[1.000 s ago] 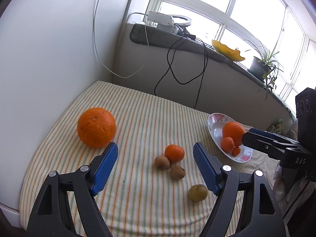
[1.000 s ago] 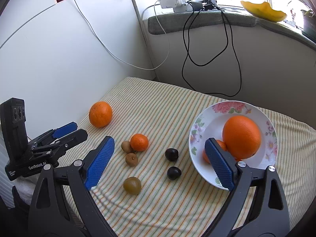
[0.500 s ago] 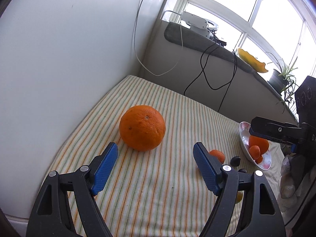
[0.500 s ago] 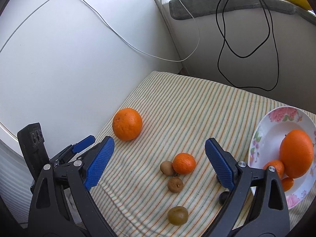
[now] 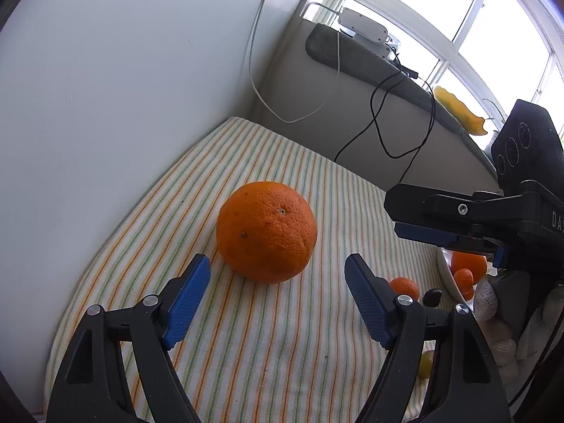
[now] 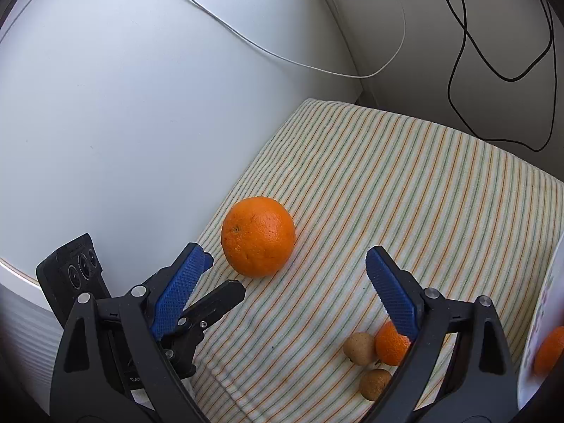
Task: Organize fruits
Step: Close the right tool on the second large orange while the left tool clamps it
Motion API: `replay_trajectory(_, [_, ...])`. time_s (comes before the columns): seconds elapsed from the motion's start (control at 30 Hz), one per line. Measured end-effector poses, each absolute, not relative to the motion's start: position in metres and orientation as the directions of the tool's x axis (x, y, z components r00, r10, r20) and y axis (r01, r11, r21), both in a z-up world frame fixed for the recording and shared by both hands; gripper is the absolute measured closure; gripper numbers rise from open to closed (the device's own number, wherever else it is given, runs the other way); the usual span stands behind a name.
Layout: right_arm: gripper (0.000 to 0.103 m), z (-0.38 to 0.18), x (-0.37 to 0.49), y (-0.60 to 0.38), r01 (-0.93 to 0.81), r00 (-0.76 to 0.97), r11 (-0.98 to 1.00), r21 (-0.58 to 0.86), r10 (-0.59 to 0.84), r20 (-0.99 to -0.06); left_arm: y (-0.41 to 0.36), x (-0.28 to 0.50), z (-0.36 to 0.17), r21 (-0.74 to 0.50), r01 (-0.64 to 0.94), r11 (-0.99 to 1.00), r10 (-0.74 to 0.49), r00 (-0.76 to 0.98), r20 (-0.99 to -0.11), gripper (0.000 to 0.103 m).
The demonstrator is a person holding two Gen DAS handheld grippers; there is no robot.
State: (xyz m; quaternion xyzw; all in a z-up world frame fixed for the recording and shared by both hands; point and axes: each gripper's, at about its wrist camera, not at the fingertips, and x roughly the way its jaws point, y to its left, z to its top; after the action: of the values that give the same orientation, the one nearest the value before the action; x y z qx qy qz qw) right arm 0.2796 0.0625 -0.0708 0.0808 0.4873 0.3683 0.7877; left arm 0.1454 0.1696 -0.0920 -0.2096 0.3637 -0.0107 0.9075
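Facing large orange [image 5: 266,231], left tool [image 5: 277,269] gaping

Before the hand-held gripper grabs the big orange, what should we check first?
1. Left hand-held gripper open wide enough: ok, the jaws look spread wider than the big orange.
2. Orange lined up between the jaws: ok, it sits just ahead of the gap.
3. Orange free of other fruit: ok, the small orange and brown fruits lie apart from it.
4. Right hand-held gripper out of the way: not ok, it points at the same orange.
5. Room left on the plate: cannot tell, mostly hidden.
6. Striped cloth flat: ok near the orange.
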Motion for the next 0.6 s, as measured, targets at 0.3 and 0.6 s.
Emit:
replay_trajectory(0.3, [0.009,-0.092,0.296,0.093,-0.492,0.159,0.678,0.547,0.687,-0.709,0.176,0.157,-0.102,-0.413,-0.135,0.900,-0.199,0.718,-0.667,0.026])
replay_trajectory(0.6, [0.019,-0.110,0.305,0.115,-0.487,0.108,0.678,0.551,0.673,-0.732,0.177,0.164,-0.108,-0.436,-0.134,0.890,-0.224,0.704,-0.673,0.029])
